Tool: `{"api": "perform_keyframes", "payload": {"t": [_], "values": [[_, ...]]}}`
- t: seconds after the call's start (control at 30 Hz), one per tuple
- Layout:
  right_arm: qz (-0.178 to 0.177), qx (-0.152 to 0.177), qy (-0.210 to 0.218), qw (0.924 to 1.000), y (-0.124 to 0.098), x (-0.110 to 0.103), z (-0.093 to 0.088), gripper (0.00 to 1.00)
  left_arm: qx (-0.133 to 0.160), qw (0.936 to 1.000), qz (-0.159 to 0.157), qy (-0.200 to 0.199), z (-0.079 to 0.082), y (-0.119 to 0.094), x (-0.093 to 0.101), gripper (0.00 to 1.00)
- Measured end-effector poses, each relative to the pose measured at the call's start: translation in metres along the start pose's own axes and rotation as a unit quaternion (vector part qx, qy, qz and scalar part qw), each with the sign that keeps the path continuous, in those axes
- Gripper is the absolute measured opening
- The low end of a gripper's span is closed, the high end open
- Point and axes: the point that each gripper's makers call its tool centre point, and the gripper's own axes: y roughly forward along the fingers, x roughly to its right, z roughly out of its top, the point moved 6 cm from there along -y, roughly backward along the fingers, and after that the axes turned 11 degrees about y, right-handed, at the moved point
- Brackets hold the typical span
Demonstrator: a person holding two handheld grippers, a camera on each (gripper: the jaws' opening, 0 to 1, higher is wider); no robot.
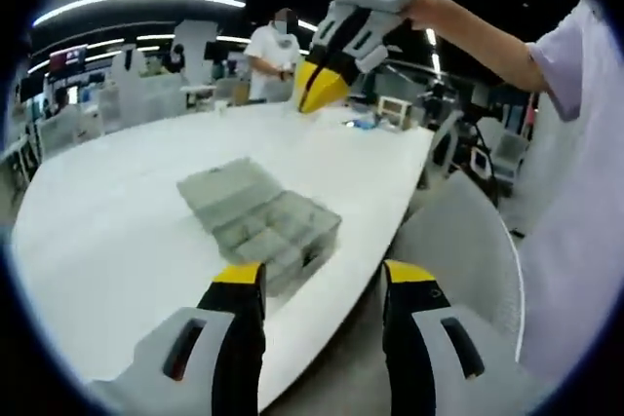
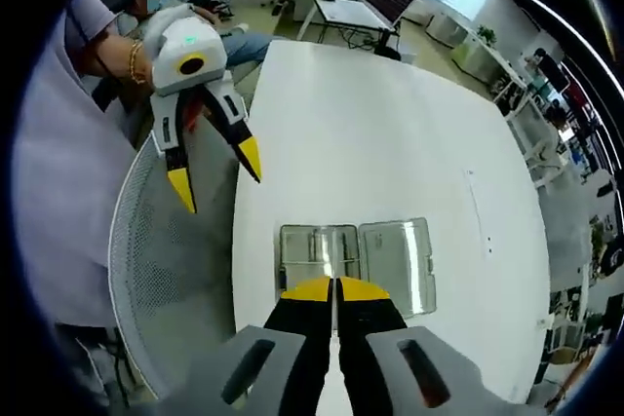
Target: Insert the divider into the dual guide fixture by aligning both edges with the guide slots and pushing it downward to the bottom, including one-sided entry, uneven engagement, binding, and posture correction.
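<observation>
Directly below the right claw [image 2: 334, 286], pressed together and empty, lies the open compartment box [image 2: 356, 262], long axis crosswise; the left claw [image 1: 322, 275], spread, hovers beside the counter [image 2: 390, 133] edge.

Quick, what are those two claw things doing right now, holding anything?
Left gripper: open, holding nothing.
Right gripper: jaws closed together, nothing visible between them.

No legible text, seemingly.

Low oblique left view, high overhead right; shared compartment box [image 1: 261, 221] [image 2: 356, 258].
</observation>
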Motion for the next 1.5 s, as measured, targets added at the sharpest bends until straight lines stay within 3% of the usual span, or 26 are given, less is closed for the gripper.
{"api": "perform_keyframes", "payload": {"t": [0.2,0.4,0.67,0.8,1.07,1.27,1.5], "values": [[0.028,-0.021,-0.012,0.9993,0.012,-0.001,0.001,0.0,-0.019,0.9992,0.031,-0.014,0.008,-0.011,-0.013,0.45],[0.057,-0.056,-0.028,0.9964,0.033,-0.003,-0.004,0.0,-0.034,0.9979,0.046,-0.029,0.013,-0.02,-0.014,0.45],[0.081,-0.117,-0.054,0.9884,0.062,-0.001,-0.018,0.0,-0.048,0.9951,0.063,-0.058,-0.004,-0.027,-0.012,0.45],[0.094,-0.156,-0.075,0.9805,0.071,0.002,-0.021,0.0,-0.052,0.9931,0.075,-0.074,-0.013,-0.03,-0.013,0.46],[0.108,-0.187,-0.075,0.9736,0.091,0.009,-0.022,0.0,-0.057,0.9887,0.097,-0.099,-0.025,-0.03,-0.017,0.45],[0.114,-0.204,-0.07,0.9697,0.099,0.011,-0.026,0.0,-0.073,0.9893,0.095,-0.084,-0.028,-0.019,-0.018,0.45],[0.115,-0.218,-0.066,0.9668,0.104,0.012,-0.027,0.0,-0.07,0.9912,0.077,-0.081,-0.025,-0.014,-0.018,0.45]]}}
